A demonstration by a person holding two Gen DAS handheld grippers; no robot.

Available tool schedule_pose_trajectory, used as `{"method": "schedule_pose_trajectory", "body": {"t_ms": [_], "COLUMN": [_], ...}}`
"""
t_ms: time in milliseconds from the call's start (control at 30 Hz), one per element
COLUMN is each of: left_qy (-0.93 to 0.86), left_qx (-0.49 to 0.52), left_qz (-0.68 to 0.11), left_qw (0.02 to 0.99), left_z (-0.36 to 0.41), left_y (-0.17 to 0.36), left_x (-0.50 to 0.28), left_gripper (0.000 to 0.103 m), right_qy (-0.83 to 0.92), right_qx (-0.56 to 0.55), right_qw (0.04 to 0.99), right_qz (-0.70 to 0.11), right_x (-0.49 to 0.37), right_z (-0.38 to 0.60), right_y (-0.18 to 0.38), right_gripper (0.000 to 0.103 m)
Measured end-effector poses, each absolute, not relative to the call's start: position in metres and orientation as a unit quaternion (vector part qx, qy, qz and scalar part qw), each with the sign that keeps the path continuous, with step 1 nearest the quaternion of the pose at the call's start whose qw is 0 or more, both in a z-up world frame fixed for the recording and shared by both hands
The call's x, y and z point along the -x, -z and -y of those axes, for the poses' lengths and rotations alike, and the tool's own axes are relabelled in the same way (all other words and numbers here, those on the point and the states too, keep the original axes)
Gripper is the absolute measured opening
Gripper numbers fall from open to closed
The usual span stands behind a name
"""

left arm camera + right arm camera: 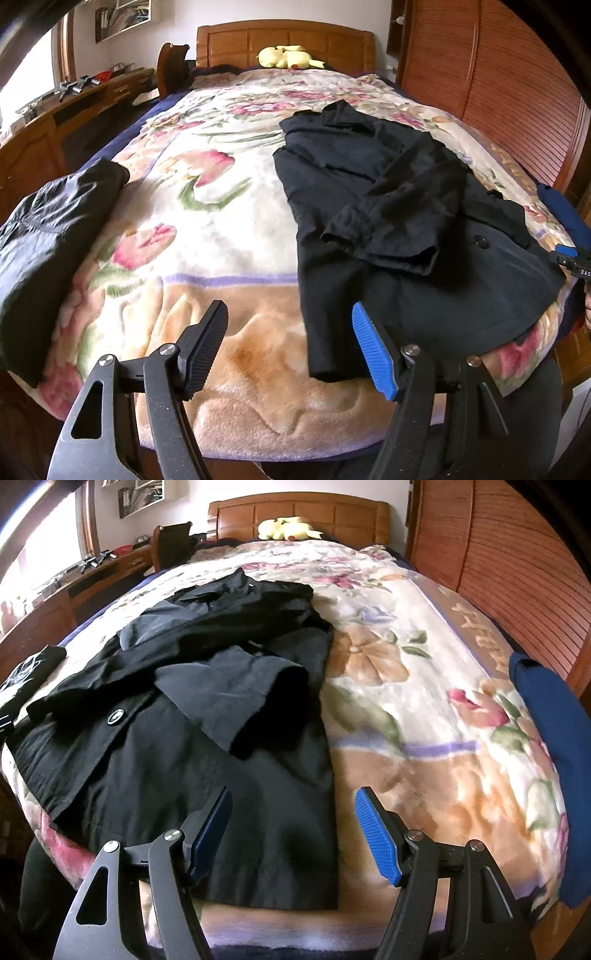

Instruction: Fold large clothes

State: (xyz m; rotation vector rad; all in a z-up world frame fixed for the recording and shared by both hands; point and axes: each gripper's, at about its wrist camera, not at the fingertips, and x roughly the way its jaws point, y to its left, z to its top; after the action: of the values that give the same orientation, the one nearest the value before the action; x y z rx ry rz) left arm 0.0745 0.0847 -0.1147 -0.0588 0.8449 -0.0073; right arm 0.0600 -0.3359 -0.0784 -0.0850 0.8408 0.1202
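A large black coat [399, 206] lies spread on the floral bed blanket [207, 229], both sleeves folded in over its body, hem toward me. It also shows in the right wrist view [192, 716], with a round button [116, 716] on its front. My left gripper [290, 345] is open and empty, above the blanket at the coat's lower left hem corner. My right gripper [293, 832] is open and empty, above the coat's lower right hem corner. The right gripper's tip [574, 260] shows at the right edge of the left wrist view.
A folded black garment [48, 236] lies at the bed's left edge. A blue cloth [546, 746] lies at the right edge. A yellow plush toy [286, 57] sits by the wooden headboard [284, 40]. A wooden wardrobe [498, 565] stands right, a desk [74, 110] left.
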Motion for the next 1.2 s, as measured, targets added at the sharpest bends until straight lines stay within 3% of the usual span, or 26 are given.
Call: {"method": "schedule_pose_trajectory", "body": {"t_ms": [267, 500, 633, 733, 800, 900, 1200], "left_qy": [0.017, 0.036, 0.041, 0.043, 0.056, 0.073, 0.095], "left_qx": [0.044, 0.044, 0.046, 0.054, 0.063, 0.076, 0.050], "left_qz": [-0.412, -0.415, -0.415, -0.416, -0.414, -0.413, -0.314], "left_qw": [0.910, 0.908, 0.908, 0.907, 0.906, 0.904, 0.943], "left_z": [-0.083, -0.079, -0.079, -0.080, -0.079, -0.077, -0.060], "left_y": [0.125, 0.133, 0.135, 0.136, 0.136, 0.132, 0.043], "left_x": [-0.071, -0.069, -0.069, -0.068, -0.066, -0.064, -0.041], "left_gripper": [0.070, 0.051, 0.049, 0.048, 0.033, 0.009, 0.005], "right_qy": [-0.045, -0.047, -0.048, -0.064, -0.083, -0.107, -0.121], "right_qx": [0.039, 0.028, 0.030, 0.030, 0.028, 0.029, 0.000], "right_qw": [0.903, 0.899, 0.899, 0.900, 0.899, 0.897, 0.933], "right_qz": [-0.425, -0.434, -0.433, -0.430, -0.429, -0.428, -0.340], "right_x": [-0.059, -0.060, -0.061, -0.059, -0.057, -0.055, -0.031], "right_z": [0.346, 0.351, 0.348, 0.345, 0.342, 0.338, 0.347], "right_y": [0.091, 0.102, 0.106, 0.109, 0.110, 0.108, 0.044], "right_gripper": [0.071, 0.071, 0.071, 0.058, 0.034, 0.015, 0.008]}}
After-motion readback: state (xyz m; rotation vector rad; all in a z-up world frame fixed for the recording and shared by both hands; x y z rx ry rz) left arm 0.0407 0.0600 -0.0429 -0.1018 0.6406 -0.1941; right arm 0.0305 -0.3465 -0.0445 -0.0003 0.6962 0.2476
